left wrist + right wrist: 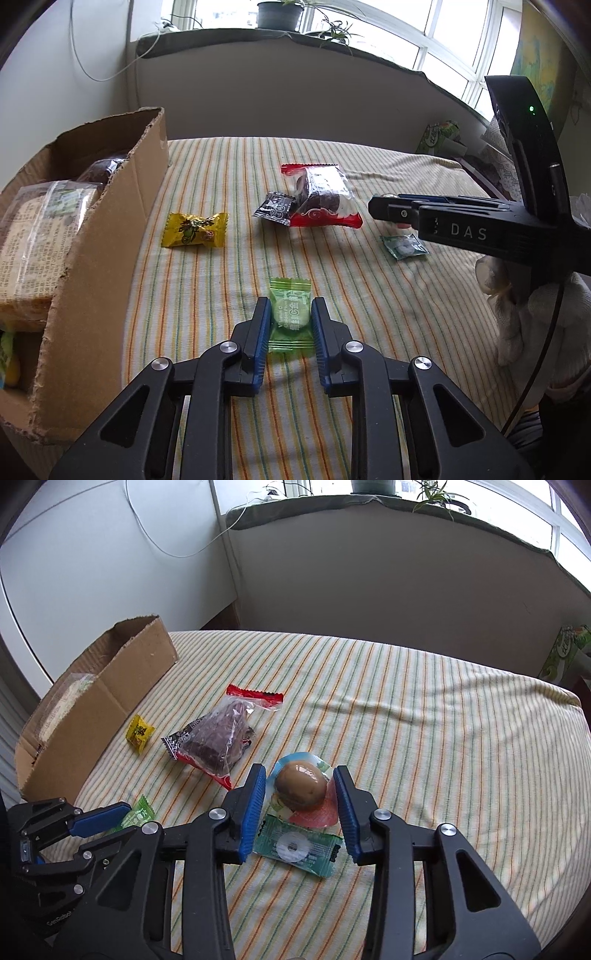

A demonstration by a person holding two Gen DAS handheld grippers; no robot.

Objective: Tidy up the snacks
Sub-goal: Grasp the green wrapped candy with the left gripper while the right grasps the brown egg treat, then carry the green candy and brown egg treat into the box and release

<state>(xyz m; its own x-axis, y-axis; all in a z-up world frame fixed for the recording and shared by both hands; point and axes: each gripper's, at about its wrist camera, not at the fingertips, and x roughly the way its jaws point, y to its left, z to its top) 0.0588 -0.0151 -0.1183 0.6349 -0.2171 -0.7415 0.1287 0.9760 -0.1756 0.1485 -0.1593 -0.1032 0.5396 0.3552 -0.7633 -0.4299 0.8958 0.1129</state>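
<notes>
Our left gripper [289, 314] narrowly brackets the green candy [289, 318]; at three o'clock, our right gripper [301, 792] gapes wide around the packaged egg [301, 789].

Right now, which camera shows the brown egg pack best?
The right wrist view: the brown egg pack sits unobstructed between the open right gripper fingers. In the left wrist view the right gripper almost entirely hides it.

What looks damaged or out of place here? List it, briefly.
The cardboard box has ragged, torn top edges. The black sachet lies partly tucked under the red cake packet, and the egg pack overlaps the mint candy. Nothing is spilled.
</notes>
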